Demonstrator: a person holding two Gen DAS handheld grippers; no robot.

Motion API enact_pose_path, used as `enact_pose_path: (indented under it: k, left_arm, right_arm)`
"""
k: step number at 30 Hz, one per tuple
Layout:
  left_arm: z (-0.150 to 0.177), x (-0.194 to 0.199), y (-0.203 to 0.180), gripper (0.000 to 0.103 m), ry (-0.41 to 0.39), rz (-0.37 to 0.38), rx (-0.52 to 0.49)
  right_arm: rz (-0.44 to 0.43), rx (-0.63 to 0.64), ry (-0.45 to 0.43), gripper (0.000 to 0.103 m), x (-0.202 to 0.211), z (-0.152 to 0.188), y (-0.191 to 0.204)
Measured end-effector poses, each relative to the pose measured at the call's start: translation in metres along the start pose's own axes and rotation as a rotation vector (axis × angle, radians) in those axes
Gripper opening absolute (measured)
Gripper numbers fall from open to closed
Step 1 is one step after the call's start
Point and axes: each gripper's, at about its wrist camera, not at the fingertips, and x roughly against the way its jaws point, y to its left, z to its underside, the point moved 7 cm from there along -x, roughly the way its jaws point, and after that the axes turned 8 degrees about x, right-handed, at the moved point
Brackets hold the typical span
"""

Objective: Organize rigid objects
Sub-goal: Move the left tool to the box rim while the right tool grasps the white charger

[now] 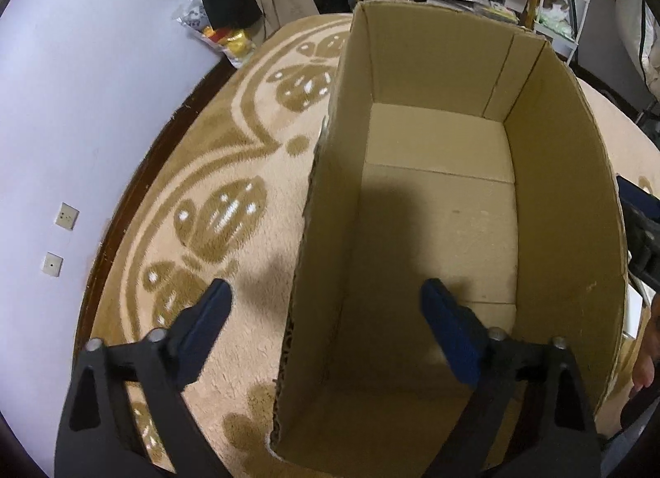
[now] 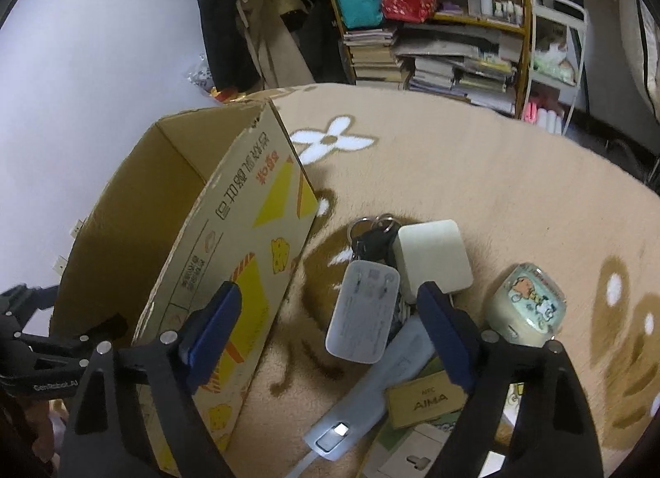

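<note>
An open cardboard box (image 1: 445, 230) stands on a beige patterned rug; nothing lies inside it. My left gripper (image 1: 324, 309) is open and straddles the box's near-left wall, holding nothing. In the right wrist view the same box (image 2: 231, 255) stands at left, with yellow print on its side. To its right lie a grey flat charger (image 2: 363, 313), a white cube adapter (image 2: 433, 255), a key ring (image 2: 375, 230), a cartoon-printed case (image 2: 526, 304), a long grey device (image 2: 363, 408) and a gold AIMA card (image 2: 425, 401). My right gripper (image 2: 330, 313) is open above this pile, holding nothing.
The rug (image 2: 474, 173) has open room beyond the pile. A shelf with books and bags (image 2: 433, 24) stands at the back, a white rack (image 2: 557, 45) to its right. The wall (image 1: 82, 107) runs along the left. My left gripper's body (image 2: 37, 354) shows at lower left.
</note>
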Motion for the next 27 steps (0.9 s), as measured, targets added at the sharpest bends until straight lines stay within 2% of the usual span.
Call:
enact_pose_path:
  k: [2, 5, 6, 7, 9, 11, 13, 17, 19, 21, 23, 27]
  left_arm:
    - [0.001, 0.000, 0.002, 0.085, 0.006, 0.003, 0.013]
    - [0.003, 0.002, 0.004, 0.074, 0.014, 0.010, 0.023]
    - [0.004, 0.002, 0.004, 0.067, 0.019, 0.009, 0.024]
    - [0.005, 0.002, 0.004, 0.064, 0.023, 0.006, 0.025]
    - [0.004, 0.002, 0.006, 0.064, 0.016, -0.006, 0.032]
    - [0.004, 0.003, 0.007, 0.063, 0.010, -0.012, 0.035]
    - [0.005, 0.001, 0.006, 0.051, 0.015, -0.004, 0.037]
    - [0.004, -0.006, 0.009, 0.050, 0.042, -0.030, 0.053]
    - [0.003, -0.006, 0.010, 0.050, 0.037, -0.043, 0.054]
    - [0.002, -0.006, 0.008, 0.050, 0.036, -0.041, 0.046]
    - [0.002, -0.005, 0.007, 0.044, 0.030, -0.036, 0.044]
    - [0.001, -0.001, 0.006, 0.038, 0.004, -0.010, 0.065]
  right_arm:
    - [0.007, -0.006, -0.001, 0.090, 0.000, 0.001, -0.002]
    - [0.038, -0.004, 0.012, 0.078, -0.001, 0.003, -0.004]
    - [0.043, -0.006, 0.018, 0.072, -0.002, 0.004, -0.006]
    - [0.035, -0.009, 0.021, 0.057, -0.003, 0.005, -0.007]
    - [0.028, -0.013, 0.039, 0.036, -0.006, 0.008, -0.008]
    - [0.013, -0.027, 0.043, 0.036, -0.008, 0.010, -0.010]
    - [0.002, -0.047, 0.040, 0.037, -0.010, 0.010, -0.012]
    - [-0.011, -0.099, 0.078, 0.037, -0.021, 0.019, -0.017]
    - [0.036, -0.075, 0.070, 0.030, -0.022, 0.019, -0.020]
    - [0.072, -0.036, 0.053, 0.030, -0.020, 0.016, -0.018]
    - [0.107, -0.002, 0.027, 0.030, -0.013, 0.011, -0.016]
    - [0.109, 0.065, -0.022, 0.030, 0.003, 0.002, -0.008]
